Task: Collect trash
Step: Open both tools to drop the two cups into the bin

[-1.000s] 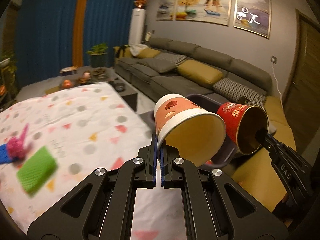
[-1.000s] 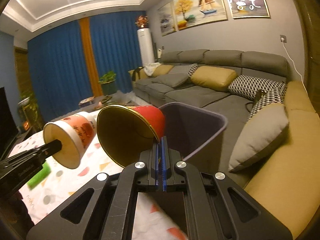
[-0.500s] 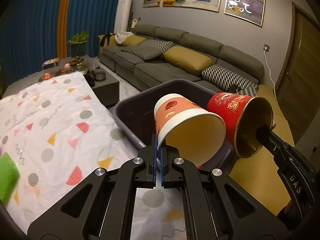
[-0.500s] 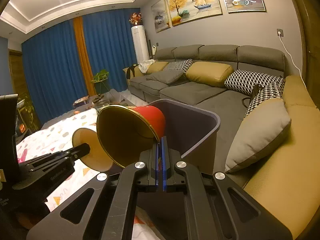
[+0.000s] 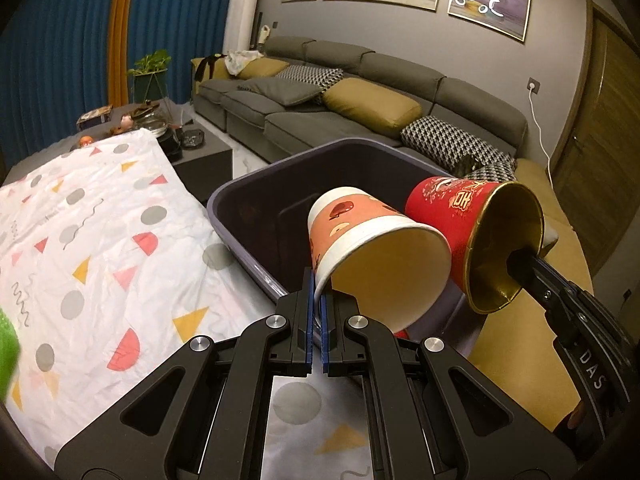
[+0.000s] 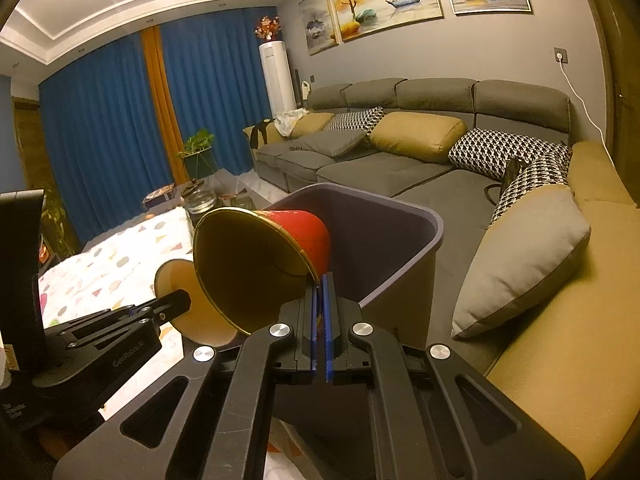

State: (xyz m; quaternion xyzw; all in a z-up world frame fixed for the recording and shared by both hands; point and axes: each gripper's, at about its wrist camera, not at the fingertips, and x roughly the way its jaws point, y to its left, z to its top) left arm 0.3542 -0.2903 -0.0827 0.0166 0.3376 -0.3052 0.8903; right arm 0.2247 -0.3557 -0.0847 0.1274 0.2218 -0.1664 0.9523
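My left gripper (image 5: pixel 318 292) is shut on the rim of an orange-and-white paper cup (image 5: pixel 360 224), tipped on its side over the dark grey trash bin (image 5: pixel 256 192). Beside it, to the right, a red paper cup with a gold inside (image 5: pixel 456 208) hangs over the same bin, pinched at its rim by my right gripper (image 5: pixel 516 268). In the right wrist view the right gripper (image 6: pixel 322 292) is shut on the red cup (image 6: pixel 304 228) in front of the bin (image 6: pixel 400 216), and the left gripper (image 6: pixel 182 300) holds the orange cup (image 6: pixel 172 272) at the left.
A table with a white cloth (image 5: pixel 92 248) printed with dots and triangles lies left of the bin. A green thing (image 5: pixel 6 344) shows at its left edge. A grey sofa (image 5: pixel 360 92) with yellow and patterned cushions runs behind and to the right. A low coffee table (image 5: pixel 200 152) stands farther back.
The left gripper has swung right and down with the orange cup, bringing the bin close under both cups. The green thing has slid to the left edge. The right gripper shifted slightly toward the bin.
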